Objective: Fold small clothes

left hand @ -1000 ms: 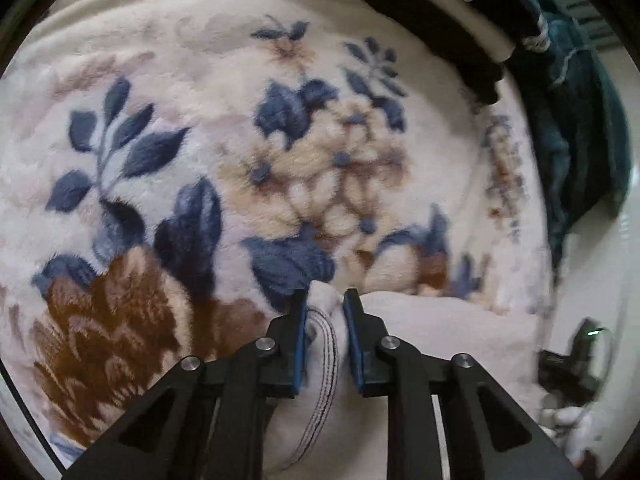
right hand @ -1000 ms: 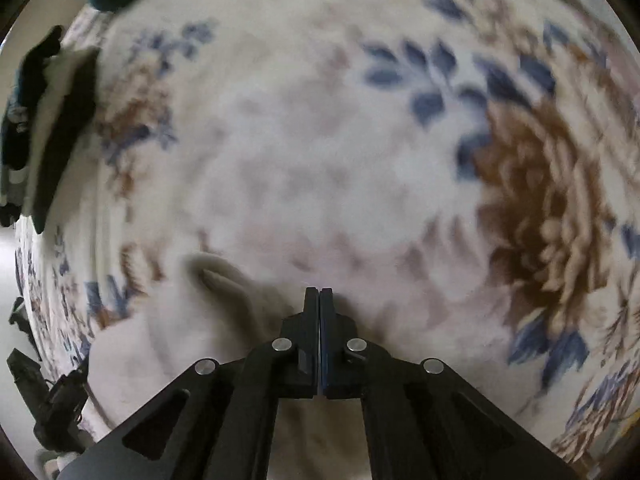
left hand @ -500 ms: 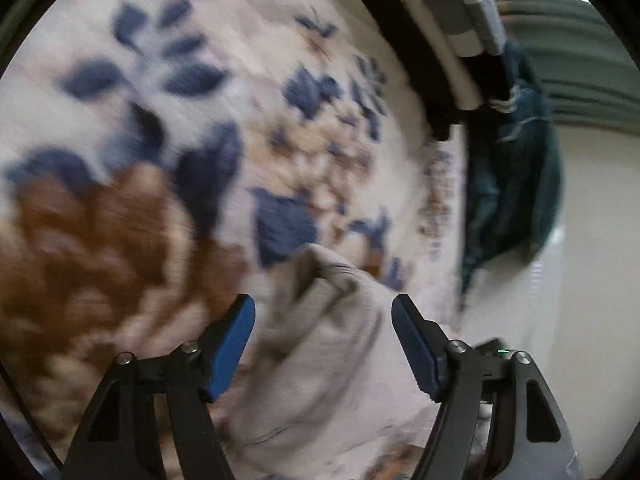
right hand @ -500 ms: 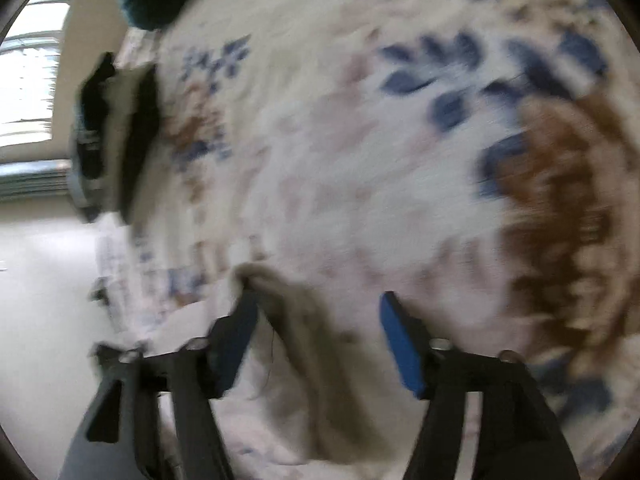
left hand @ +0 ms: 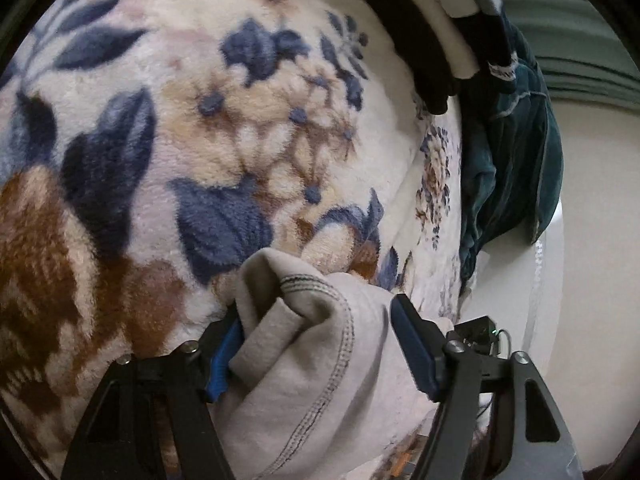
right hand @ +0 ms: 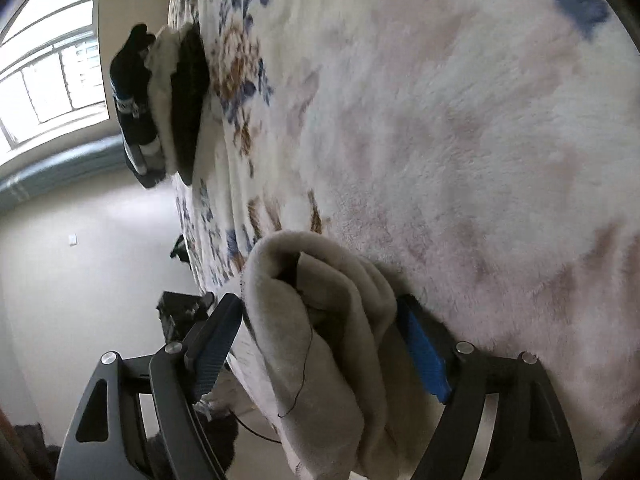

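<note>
A pale beige garment (left hand: 304,380) with stitched hems lies bunched on a floral fleece blanket (left hand: 240,140). In the left wrist view my left gripper (left hand: 318,308) straddles its folded edge. The jaws are closing: the left pad touches the cloth and the right pad stands apart from it. In the right wrist view the same garment (right hand: 340,380) rises in a rumpled fold between the fingers of my right gripper (right hand: 318,300). Those jaws are opening, and neither pad presses on the cloth.
A stack of folded dark and white clothes (left hand: 440,40) (right hand: 168,92) sits at the blanket's far edge, beside a teal cloth (left hand: 508,160). The bed edge drops to a pale floor, where a dark device (right hand: 180,312) stands. A window (right hand: 48,68) is at the left.
Both grippers were closed at the garment's edge a second ago. Both have since spread their jaws, and the cloth now lies loose between them. Both views have tipped and swung toward the bed edge.
</note>
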Available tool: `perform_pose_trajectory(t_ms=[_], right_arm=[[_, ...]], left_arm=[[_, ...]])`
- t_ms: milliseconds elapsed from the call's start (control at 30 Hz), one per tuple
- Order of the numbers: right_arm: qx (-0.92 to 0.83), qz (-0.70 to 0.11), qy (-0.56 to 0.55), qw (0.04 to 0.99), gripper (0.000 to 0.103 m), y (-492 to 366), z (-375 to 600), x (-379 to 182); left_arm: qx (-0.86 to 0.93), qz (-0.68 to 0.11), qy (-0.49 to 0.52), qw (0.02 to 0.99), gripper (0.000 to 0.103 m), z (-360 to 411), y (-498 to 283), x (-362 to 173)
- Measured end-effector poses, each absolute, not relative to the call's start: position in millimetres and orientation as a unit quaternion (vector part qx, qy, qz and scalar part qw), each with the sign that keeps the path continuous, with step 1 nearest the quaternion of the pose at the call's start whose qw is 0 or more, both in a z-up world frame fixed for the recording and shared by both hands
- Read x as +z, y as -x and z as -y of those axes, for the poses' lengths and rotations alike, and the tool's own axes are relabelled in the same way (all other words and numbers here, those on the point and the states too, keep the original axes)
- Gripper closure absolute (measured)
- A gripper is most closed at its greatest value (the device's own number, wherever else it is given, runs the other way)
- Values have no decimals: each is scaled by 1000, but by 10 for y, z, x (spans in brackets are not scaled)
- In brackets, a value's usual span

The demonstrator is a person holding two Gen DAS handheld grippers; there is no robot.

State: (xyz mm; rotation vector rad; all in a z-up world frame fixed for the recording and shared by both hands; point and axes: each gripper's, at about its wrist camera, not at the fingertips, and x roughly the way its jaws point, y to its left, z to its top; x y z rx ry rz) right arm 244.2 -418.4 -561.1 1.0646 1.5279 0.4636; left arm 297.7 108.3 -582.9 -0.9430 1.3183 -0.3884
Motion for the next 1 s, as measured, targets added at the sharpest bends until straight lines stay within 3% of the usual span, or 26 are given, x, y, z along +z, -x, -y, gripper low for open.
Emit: perform_pose_trajectory(t_ms=[33, 67, 100, 133, 233, 633, 1000], right_arm=[[194, -656, -448, 576, 22, -2465, 4161, -5618], [192, -657, -443, 579, 23, -2486, 4131, -5611], [191, -657, -435, 585, 40, -2501, 4091, -5586], [197, -657, -432, 585, 70, -2514, 4049, -5567], [194, -653, -417, 602, 76, -2524, 3979, -5444], [209, -603, -391, 664, 83, -2826, 3621, -4315], [258, -522, -384, 717, 83, -4424, 2913, -3166]], left_arm=[[-177, -580, 413, 680, 68, -1040, -2967, -5796], [-178, -580, 406, 683, 75, -1006, -2962, -5768], [-176, -574, 407, 689, 77, -1004, -2941, -5732], [-172, -568, 411, 692, 78, -1016, -2920, -5697], [-162, -556, 424, 696, 80, -1058, -2883, -5590], [-182, -488, 425, 741, 81, -1392, -3084, -4382], [-212, -420, 354, 808, 81, -1913, -4844, -3187]])
